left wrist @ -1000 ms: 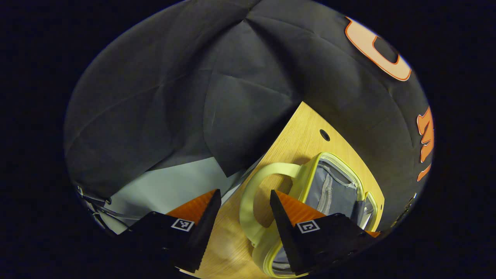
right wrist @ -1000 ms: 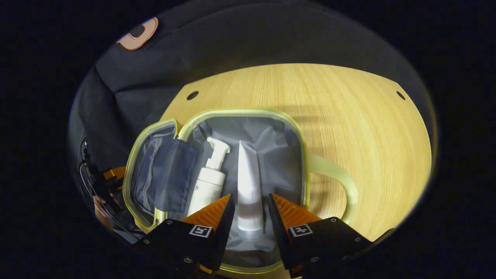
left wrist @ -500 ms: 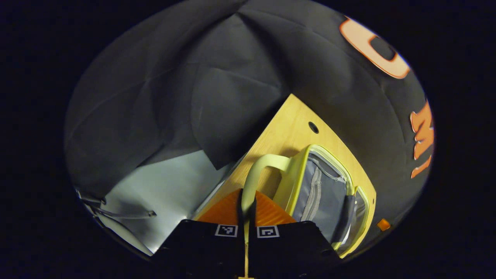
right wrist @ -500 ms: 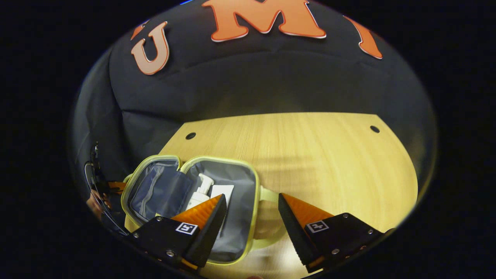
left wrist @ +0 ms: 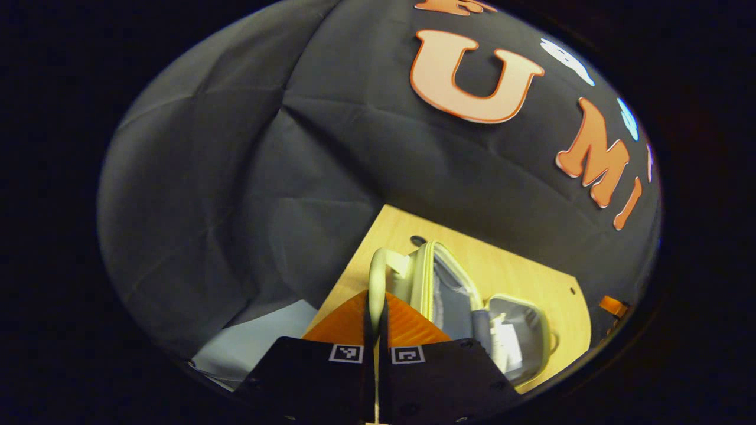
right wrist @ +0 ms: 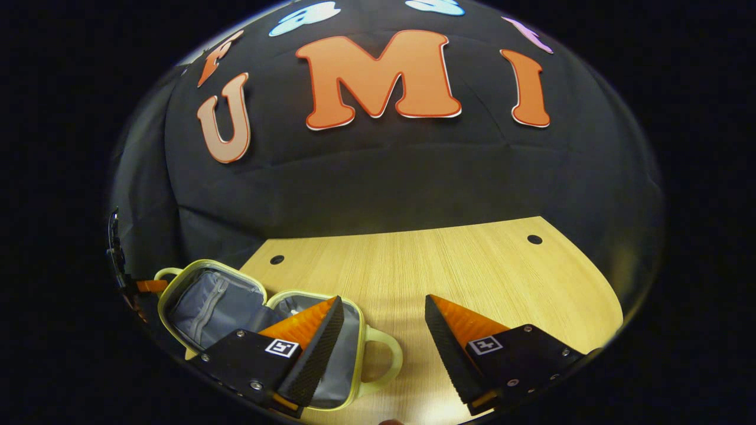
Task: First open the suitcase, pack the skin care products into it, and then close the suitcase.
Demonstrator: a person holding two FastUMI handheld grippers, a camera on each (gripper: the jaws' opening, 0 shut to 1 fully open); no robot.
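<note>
Both fingers of the left gripper (left wrist: 376, 330) are pressed together on the pale yellow-green handle (left wrist: 375, 277) of the suitcase lid (left wrist: 422, 283), which comes up between them in the left gripper view. From this handle the lid stands raised on its edge, tilted up from the wooden table (left wrist: 514, 277), and its grey lining with a zipper pocket faces the other half. Beyond the lid, the base half of the suitcase (left wrist: 522, 339) lies flat on the table, and white skin care products (left wrist: 502, 348) are seen inside it, though their shapes are too small to tell. In the right gripper view, the right gripper (right wrist: 383, 330) hangs above the table with its fingers wide apart and nothing between them. Its left finger covers part of the base half, whose own handle (right wrist: 387, 360) lies flat on the wood just beside that finger. To the left of it, the raised lid (right wrist: 207, 301) shows its grey inside.
</note>
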